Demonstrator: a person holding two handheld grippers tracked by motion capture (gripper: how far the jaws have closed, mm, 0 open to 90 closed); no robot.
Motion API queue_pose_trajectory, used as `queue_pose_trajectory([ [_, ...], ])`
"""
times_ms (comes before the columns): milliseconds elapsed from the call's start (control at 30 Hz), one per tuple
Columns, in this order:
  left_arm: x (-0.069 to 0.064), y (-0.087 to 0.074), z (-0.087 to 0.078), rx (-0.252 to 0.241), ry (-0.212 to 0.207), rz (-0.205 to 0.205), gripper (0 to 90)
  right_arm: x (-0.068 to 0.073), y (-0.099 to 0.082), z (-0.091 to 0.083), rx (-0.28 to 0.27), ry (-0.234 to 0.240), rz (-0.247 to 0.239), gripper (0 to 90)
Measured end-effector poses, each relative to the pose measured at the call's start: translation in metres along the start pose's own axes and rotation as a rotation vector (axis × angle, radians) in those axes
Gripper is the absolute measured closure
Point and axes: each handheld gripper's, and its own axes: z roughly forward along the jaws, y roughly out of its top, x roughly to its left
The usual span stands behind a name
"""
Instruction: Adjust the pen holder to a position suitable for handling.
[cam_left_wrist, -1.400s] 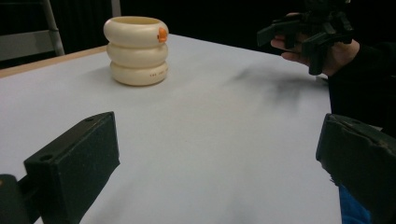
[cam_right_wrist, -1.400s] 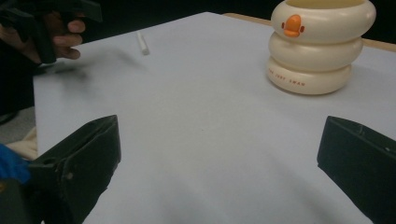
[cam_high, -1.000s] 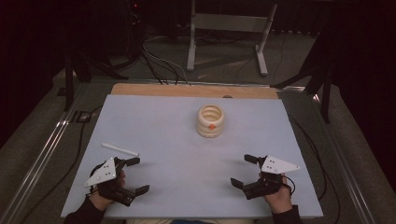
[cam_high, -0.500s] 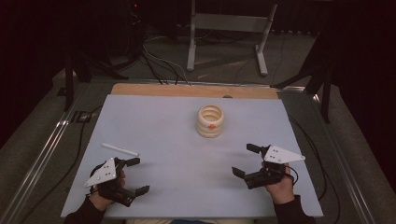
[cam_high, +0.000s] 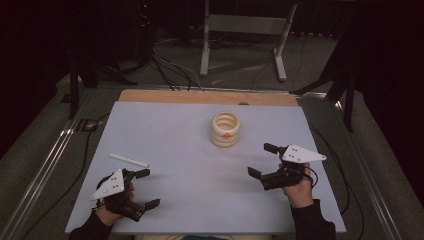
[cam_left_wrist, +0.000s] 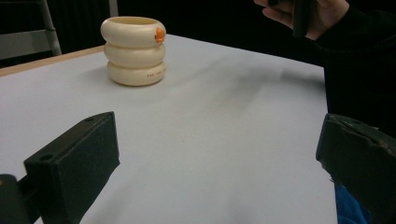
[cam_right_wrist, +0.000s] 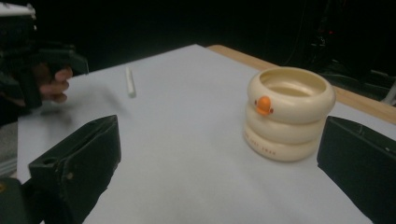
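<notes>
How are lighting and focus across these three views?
High view: dim, dark surround, the pale table evenly lit. Left gripper view: cream ringed duck cup sharp, near jaws soft. Right gripper view: cup crisp, the left gripper blurred and shadowed.

Cream ribbed cup (cam_high: 225, 130) with orange beak, white stick (cam_high: 129, 160), pale-blue table (cam_high: 190, 170).

My two grippers, the left gripper (cam_high: 147, 189) and the right gripper (cam_high: 264, 160), are black with blocky, squared jaws, each topped by a pale grey three-cornered plate and trailing a black cable, and I wear dark long sleeves (cam_high: 312, 222).
</notes>
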Motion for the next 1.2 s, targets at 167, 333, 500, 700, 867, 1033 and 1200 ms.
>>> queue_pose_trajectory([
  [167,0.000,0.000,0.000,0.005,0.002,0.002,0.1,-0.002,0.010,0.002,-0.014,-0.004,-0.001,0.0],
  [333,0.000,0.000,0.000,0.000,0.001,-0.002,0.1,-0.006,0.024,0.007,-0.021,-0.013,-0.007,0.0],
  [500,0.000,0.000,0.000,0.001,0.001,0.001,0.0,-0.011,0.032,0.012,-0.023,-0.018,-0.005,0.0],
  [700,0.000,0.000,0.000,0.006,0.004,0.006,0.0,-0.019,0.041,0.018,-0.044,-0.019,0.018,0.0],
  [867,0.000,0.000,0.001,0.006,0.000,0.003,0.1,-0.026,0.047,0.024,-0.047,-0.025,0.034,0.0],
  [1033,0.000,-0.001,0.000,0.006,0.002,0.002,0.1,-0.033,0.052,0.031,-0.042,-0.028,0.041,0.0],
  [1200,-0.001,-0.001,0.001,0.010,-0.001,0.005,0.0,-0.042,0.058,0.039,-0.034,-0.045,0.063,0.0],
])
